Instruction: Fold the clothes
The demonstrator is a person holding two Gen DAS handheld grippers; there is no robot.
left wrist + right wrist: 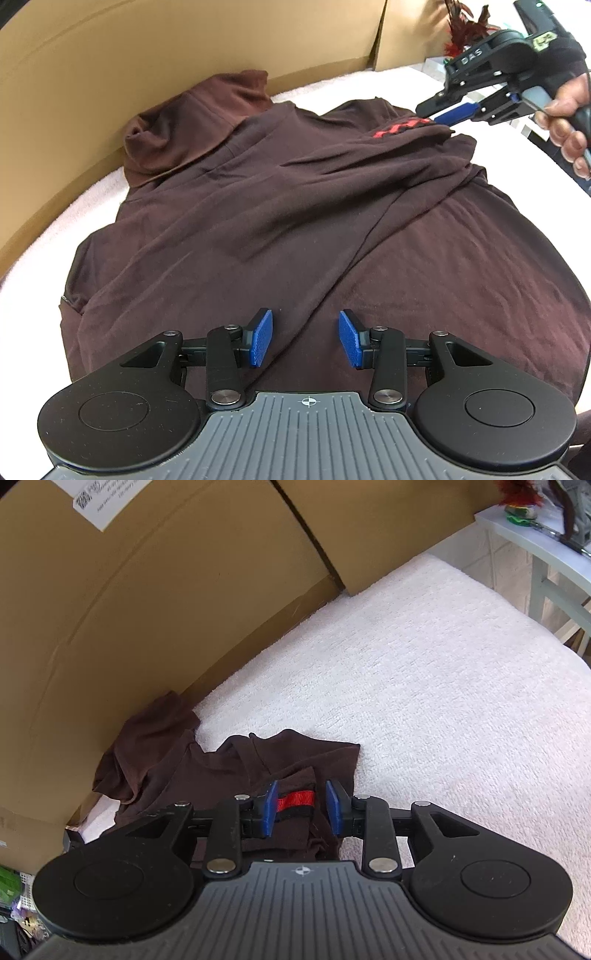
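Hovering my left gripper over the brown shirt spread on the white towel, I am keeping its fingers wide apart, touching nothing. My right gripper is standing parted around the red-striped sleeve cuff, not clamping it.

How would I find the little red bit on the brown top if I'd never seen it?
Find the pale fluffy blanket beside the cardboard boxes. On it lies a dark brown top, and on its folded-over sleeve sits the red stripe, between the right gripper's open blue pads. It is the only bright red on the brown cloth.
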